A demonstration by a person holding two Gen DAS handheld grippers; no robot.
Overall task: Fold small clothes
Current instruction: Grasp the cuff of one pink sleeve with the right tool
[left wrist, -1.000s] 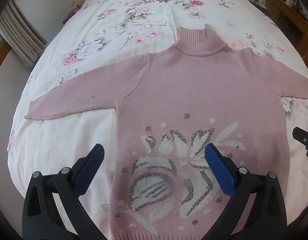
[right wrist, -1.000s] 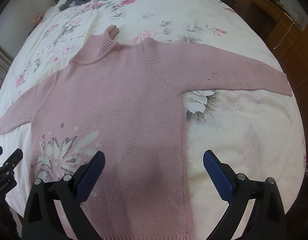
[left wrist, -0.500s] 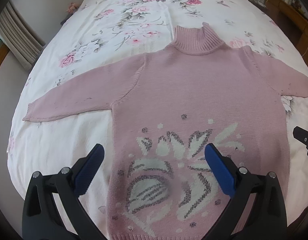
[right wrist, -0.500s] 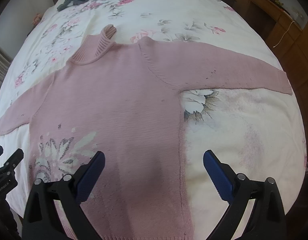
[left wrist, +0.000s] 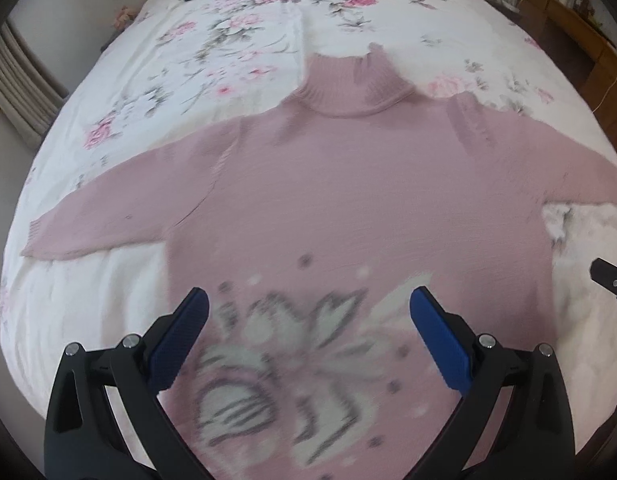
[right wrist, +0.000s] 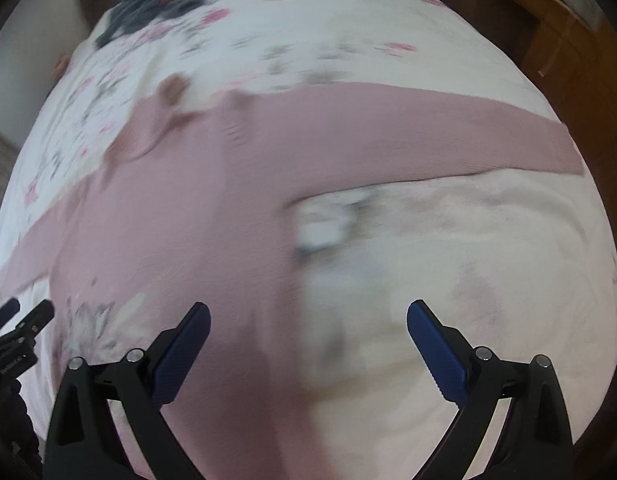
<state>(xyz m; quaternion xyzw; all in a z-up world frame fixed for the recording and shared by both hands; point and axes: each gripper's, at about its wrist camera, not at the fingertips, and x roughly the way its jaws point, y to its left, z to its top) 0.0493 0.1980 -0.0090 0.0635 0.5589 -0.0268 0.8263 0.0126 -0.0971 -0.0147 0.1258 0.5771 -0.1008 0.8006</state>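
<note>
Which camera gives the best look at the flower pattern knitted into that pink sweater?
The left wrist view: the flower pattern fills its lower centre between the open fingers. The right wrist view shows only a blurred corner of it at far left.

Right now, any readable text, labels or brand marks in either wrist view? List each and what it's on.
None can be read.
A small pale marking, maybe lettering, sits on the body of the left gripper at the left edge of the right wrist view: too small and blurred to read.
The pink sweater carries only a knitted flower pattern, no words.
The bedspread shows a floral print only.
</note>
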